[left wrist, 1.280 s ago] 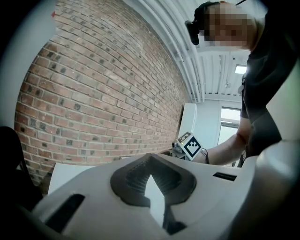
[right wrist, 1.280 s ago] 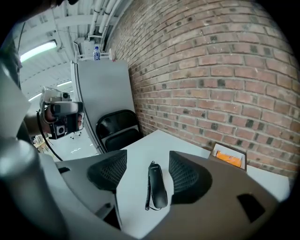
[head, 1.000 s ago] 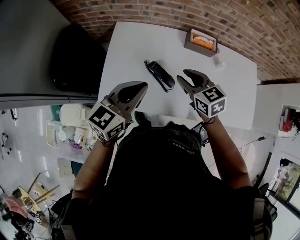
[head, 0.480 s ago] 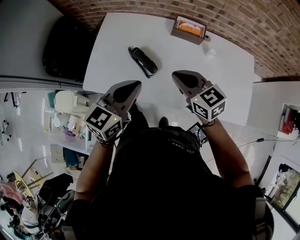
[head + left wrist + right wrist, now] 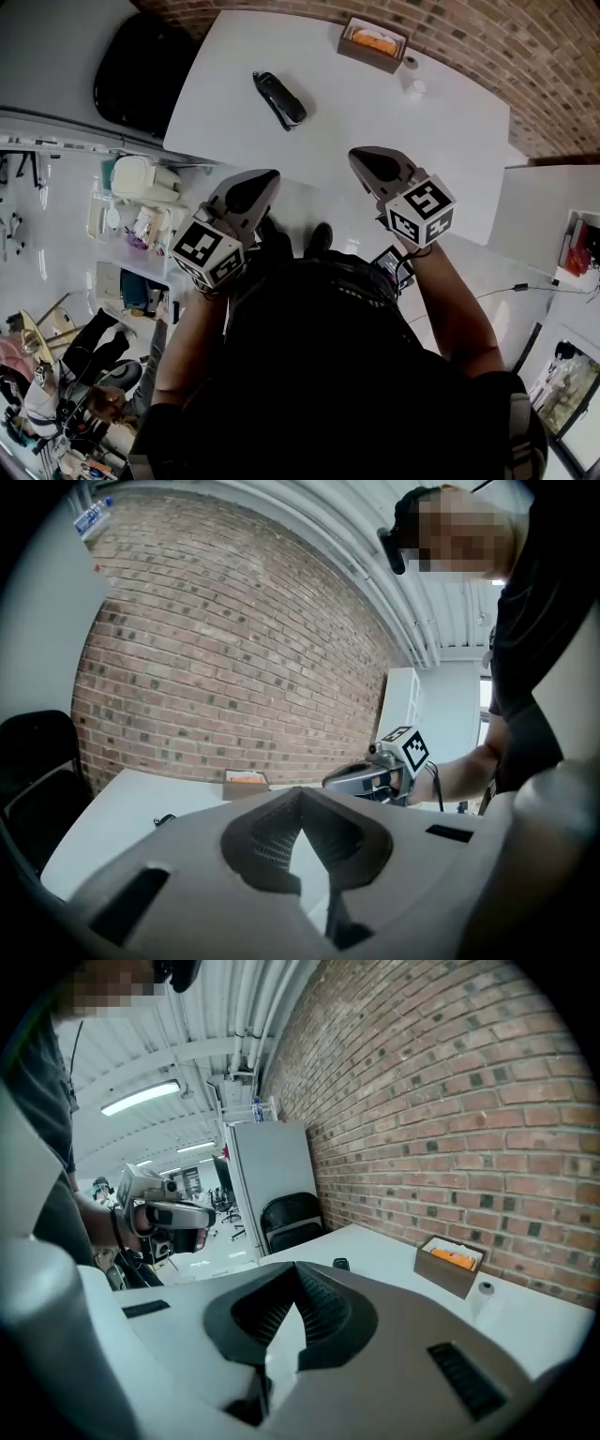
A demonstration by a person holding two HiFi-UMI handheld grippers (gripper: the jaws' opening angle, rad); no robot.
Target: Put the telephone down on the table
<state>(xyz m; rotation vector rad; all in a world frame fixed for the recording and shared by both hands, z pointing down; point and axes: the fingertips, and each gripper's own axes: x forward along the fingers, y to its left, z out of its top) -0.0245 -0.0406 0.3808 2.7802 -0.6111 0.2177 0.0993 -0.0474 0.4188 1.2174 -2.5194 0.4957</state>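
Head view: the black corded telephone [image 5: 279, 98] lies on the white desk [image 5: 375, 131] at eleven o'clock; the grey left tongs [image 5: 261, 180] and right tongs [image 5: 364, 159] have pulled well back, the right open a second ago, both now closed and empty; the job looks done. Left gripper view: the telephone [image 5: 164, 818] barely peeks out at nine o'clock. Right gripper view: it sits plainly, well apart from a brown cardboard box [image 5: 448, 1265] at three o'clock.

right gripper [image 5: 296, 1269] closed, empty; beyond it, white table [image 5: 394, 1244] with telephone [image 5: 340, 1264] and cardboard box [image 5: 448, 1267]
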